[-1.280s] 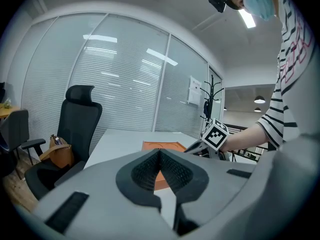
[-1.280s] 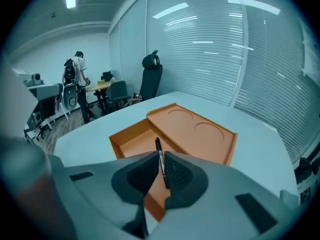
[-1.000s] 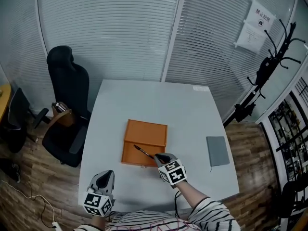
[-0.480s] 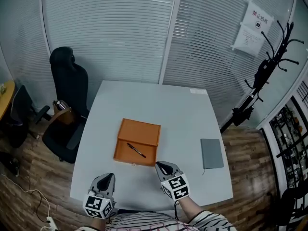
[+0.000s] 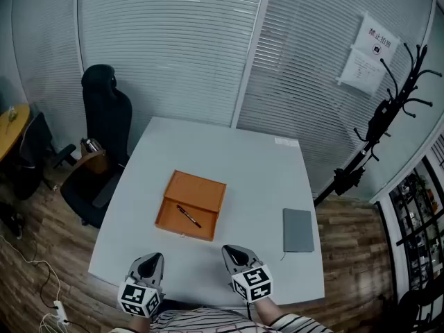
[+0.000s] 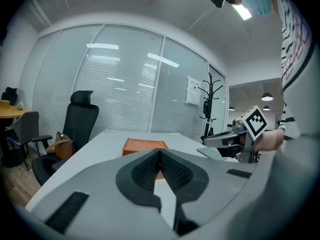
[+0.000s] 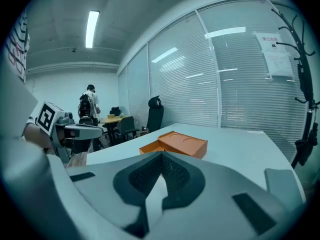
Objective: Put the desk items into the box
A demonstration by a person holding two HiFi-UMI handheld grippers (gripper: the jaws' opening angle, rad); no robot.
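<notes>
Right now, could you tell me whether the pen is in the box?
In. The pen lies on the floor of the open box, within its walls.

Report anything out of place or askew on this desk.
Nothing spilled or damaged. The pen lies diagonally in the open orange box; the grey notebook sits apart on the table, outside the box.

left gripper [image 5: 152, 261]: lower left of frame, jaws together, nothing between | right gripper [image 5: 234, 254]: lower centre, jaws together, nothing between | both pointing up-frame, apart
</notes>
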